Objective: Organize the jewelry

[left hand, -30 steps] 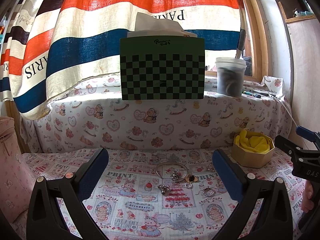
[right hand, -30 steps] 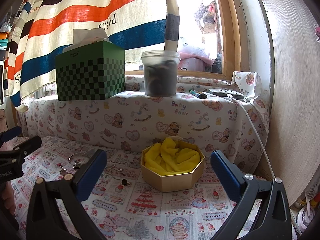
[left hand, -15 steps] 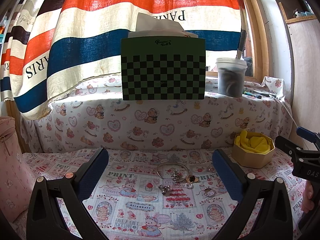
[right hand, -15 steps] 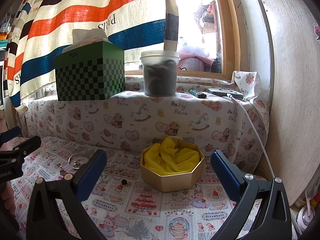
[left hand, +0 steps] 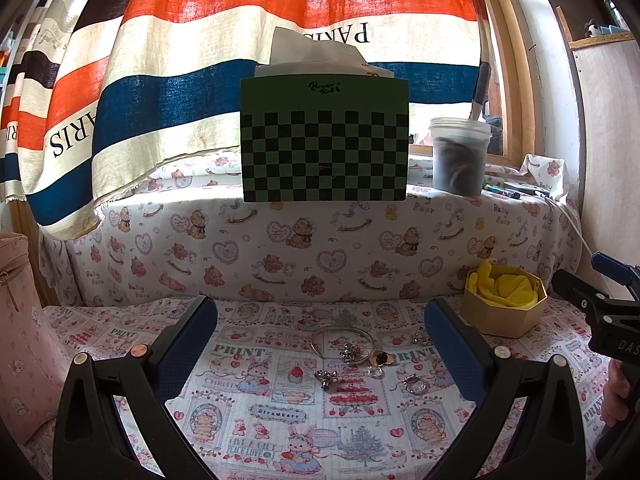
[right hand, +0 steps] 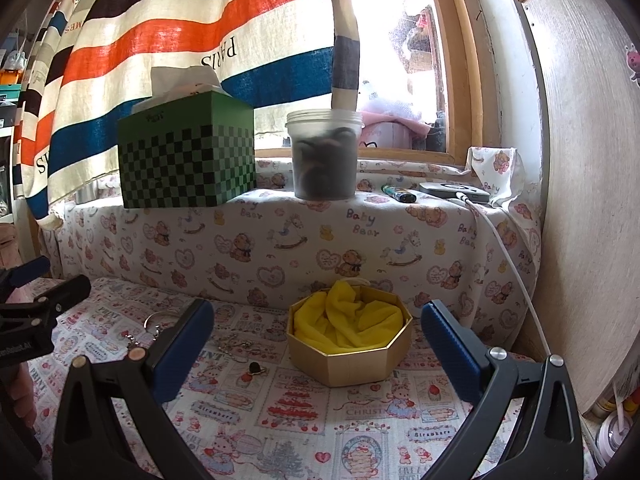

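Loose jewelry lies on the printed cloth: a silver bangle (left hand: 343,339) with charms, a dark-stoned ring (left hand: 383,357), a small silver charm (left hand: 326,378) and a sparkly ring (left hand: 414,384). My left gripper (left hand: 320,316) hovers open just in front of them, holding nothing. A gold octagonal box (right hand: 349,344) lined with yellow cloth (right hand: 348,322) sits at the right; my right gripper (right hand: 316,320) is open before it, empty. In the right wrist view the bangle (right hand: 158,318), a thin chain (right hand: 236,346) and the dark ring (right hand: 255,368) lie left of the box (left hand: 502,306).
A raised ledge covered in bear-print cloth holds a green checkered tissue box (left hand: 324,140), a lidded plastic jar (right hand: 325,154), a lighter (right hand: 399,195) and a device with a white cable (right hand: 456,192). A striped curtain hangs behind. A pink bag (left hand: 16,320) stands at far left.
Both grippers have stayed almost still; the left wrist view has drifted very slightly. The jewelry and box are unmoved.
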`<state>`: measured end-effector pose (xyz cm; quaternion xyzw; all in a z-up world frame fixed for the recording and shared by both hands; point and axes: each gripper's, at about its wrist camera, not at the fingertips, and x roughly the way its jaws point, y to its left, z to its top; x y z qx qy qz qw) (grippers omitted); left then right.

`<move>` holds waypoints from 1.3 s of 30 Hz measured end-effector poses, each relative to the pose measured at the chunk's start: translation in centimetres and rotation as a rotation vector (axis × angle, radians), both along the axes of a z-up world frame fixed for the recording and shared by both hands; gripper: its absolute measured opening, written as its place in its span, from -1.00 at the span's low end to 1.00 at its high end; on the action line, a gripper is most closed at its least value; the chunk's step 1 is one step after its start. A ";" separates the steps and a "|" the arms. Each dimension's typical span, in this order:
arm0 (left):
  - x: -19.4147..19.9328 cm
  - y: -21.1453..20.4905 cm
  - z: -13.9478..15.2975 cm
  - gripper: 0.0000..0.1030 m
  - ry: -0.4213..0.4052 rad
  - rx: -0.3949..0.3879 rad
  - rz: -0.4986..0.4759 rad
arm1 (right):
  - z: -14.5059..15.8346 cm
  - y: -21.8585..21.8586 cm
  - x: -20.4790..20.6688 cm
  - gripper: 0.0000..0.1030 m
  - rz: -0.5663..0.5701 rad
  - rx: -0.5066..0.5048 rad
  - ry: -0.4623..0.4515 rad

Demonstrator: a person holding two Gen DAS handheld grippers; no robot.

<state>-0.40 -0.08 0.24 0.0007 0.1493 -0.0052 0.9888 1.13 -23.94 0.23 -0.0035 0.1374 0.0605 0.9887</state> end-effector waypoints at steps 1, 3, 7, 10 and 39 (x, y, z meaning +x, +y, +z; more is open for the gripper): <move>0.1 0.0 0.0 1.00 0.005 -0.004 -0.009 | 0.0 0.0 0.0 1.00 0.000 0.000 0.001; 0.3 -0.1 0.0 0.99 0.015 -0.009 -0.004 | -0.1 0.0 0.1 1.00 0.007 -0.002 0.009; 0.0 -0.1 0.0 1.00 0.005 -0.019 -0.021 | -0.1 0.0 0.0 1.00 0.012 -0.004 0.008; -0.1 -0.4 -0.1 1.00 -0.001 -0.003 -0.019 | -0.1 0.2 0.1 1.00 0.014 -0.010 0.012; 6.5 -1.0 0.7 0.34 0.530 -0.066 -0.121 | -0.8 -0.6 2.4 0.20 0.003 0.011 0.196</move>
